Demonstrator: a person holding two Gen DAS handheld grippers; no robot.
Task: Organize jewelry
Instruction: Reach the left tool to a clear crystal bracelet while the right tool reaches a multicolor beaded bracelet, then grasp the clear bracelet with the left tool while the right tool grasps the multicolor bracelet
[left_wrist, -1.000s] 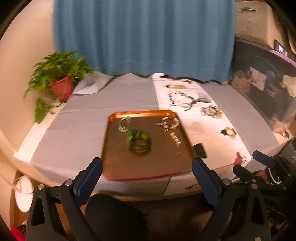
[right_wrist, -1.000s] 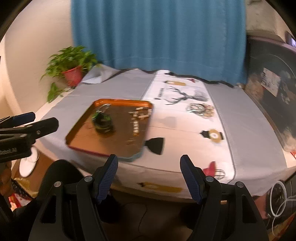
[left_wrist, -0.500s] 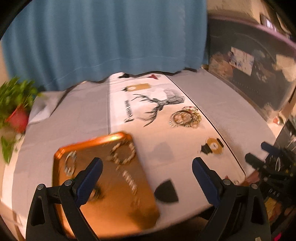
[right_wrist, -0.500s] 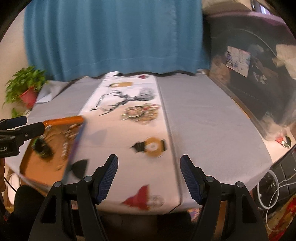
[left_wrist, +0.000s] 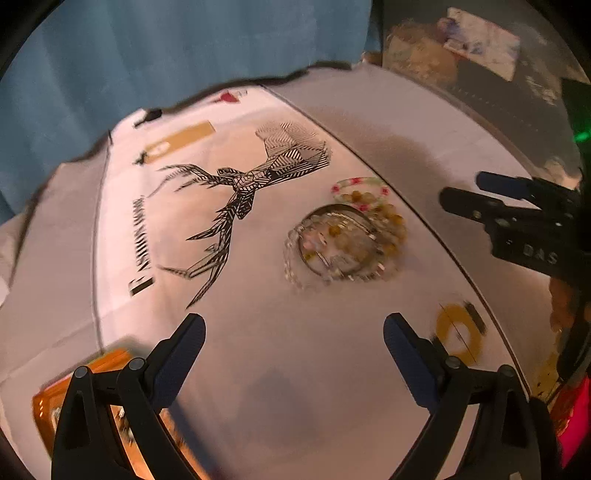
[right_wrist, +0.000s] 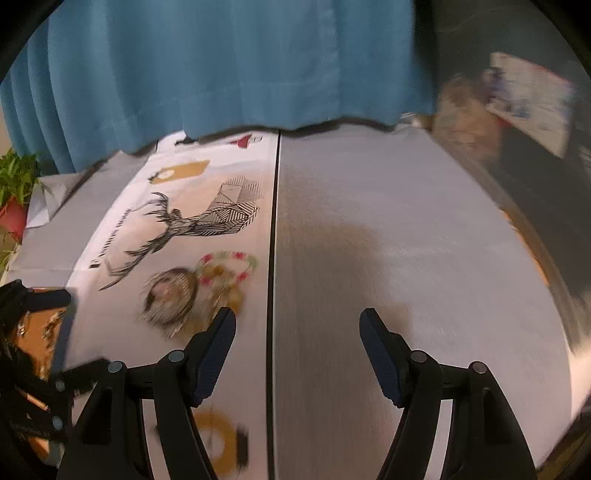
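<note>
A heap of bead bracelets (left_wrist: 343, 236) lies on the white runner, with a pink-and-green bead bracelet (left_wrist: 360, 188) at its far edge. My left gripper (left_wrist: 293, 332) hovers just short of the heap, open and empty. The orange tray (left_wrist: 48, 398) with several pieces of jewelry shows at the lower left behind its left finger. My right gripper (right_wrist: 297, 325) is open and empty over the runner's dark edge line, with the bracelet heap (right_wrist: 177, 291) just to the left of its left finger (right_wrist: 218, 339). From the left wrist view the right gripper (left_wrist: 461, 188) appears at the right, beyond the heap.
The white runner (left_wrist: 240, 295) bears a black deer print (left_wrist: 243, 192). Grey tablecloth (right_wrist: 406, 258) spreads to the right. A blue curtain (right_wrist: 221, 74) hangs behind the table, a potted plant (right_wrist: 11, 195) stands far left, and dark furniture (right_wrist: 535, 184) lines the right side.
Both grippers swept right and lower, from over the orange tray to the bracelet heap. The tray slid to the lower left of both views. Both stayed open.
</note>
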